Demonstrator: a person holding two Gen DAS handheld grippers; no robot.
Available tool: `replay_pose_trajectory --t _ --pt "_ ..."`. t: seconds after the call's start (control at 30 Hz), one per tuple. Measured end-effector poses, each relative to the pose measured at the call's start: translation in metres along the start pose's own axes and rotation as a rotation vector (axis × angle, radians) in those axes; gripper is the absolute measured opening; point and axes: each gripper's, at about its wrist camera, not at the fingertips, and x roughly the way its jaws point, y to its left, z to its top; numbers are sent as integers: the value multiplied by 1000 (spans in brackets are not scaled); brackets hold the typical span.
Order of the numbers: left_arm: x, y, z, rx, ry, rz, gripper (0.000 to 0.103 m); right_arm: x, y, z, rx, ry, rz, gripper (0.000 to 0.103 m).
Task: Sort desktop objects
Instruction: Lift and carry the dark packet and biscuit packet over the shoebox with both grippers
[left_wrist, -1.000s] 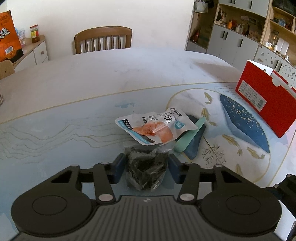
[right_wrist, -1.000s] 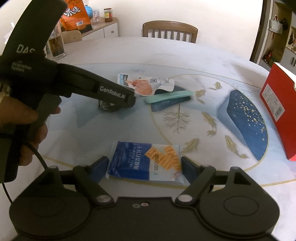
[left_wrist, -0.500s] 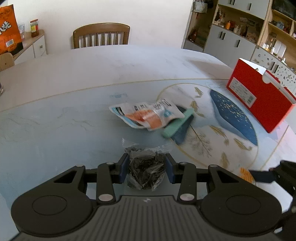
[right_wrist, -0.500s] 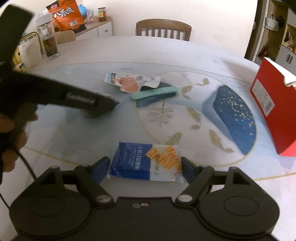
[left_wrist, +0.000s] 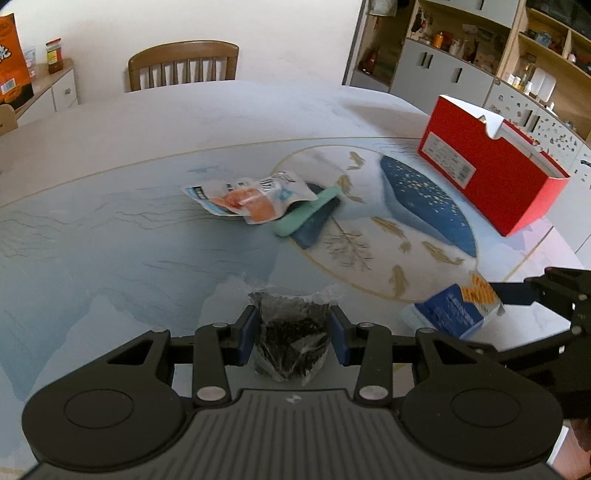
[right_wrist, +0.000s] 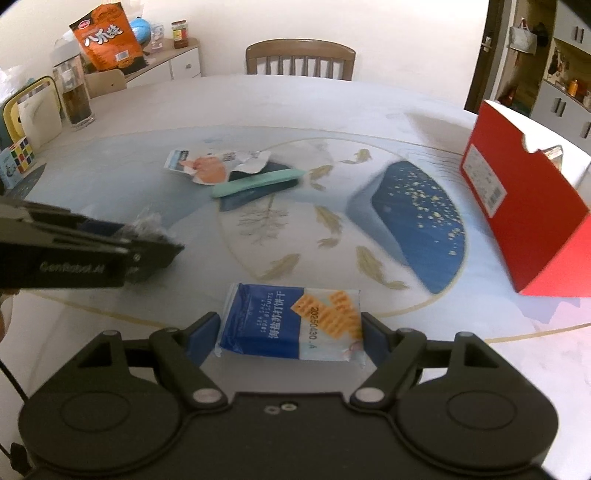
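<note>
the left claw (left_wrist: 291, 334) pinches a clear bag of dark bits (left_wrist: 290, 343) at bottom centre, the right claw (right_wrist: 291, 338) clamps a blue biscuit pack (right_wrist: 291, 321), both above the worktop (left_wrist: 147, 240). mid-frame lie an orange-printed pouch (left_wrist: 251, 195) overlapping a mint green strip (left_wrist: 306, 216); a red box (left_wrist: 491, 173) stands at the right edge, nothing between.

Straight ahead of my claws I see a brown wooden slat-back chair (left_wrist: 183, 64) against a plain white wall (left_wrist: 221, 22). Far right stands a grey-doored wooden shelving unit (left_wrist: 480, 55); far left, a low white sideboard (right_wrist: 173, 66). Soft daylight covers the pale round tabletop (left_wrist: 221, 122).
</note>
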Motion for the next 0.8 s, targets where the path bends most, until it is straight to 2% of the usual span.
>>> replay_pose_trajectory --t 0.47,0.8 --pt "-13 -42 13 13 -24 -11 40 -25 -42 4 41 -50 27 77" --pt "-13 -75 22 -14 -32 -3 40 -43 -76 7 43 -70 74 76"
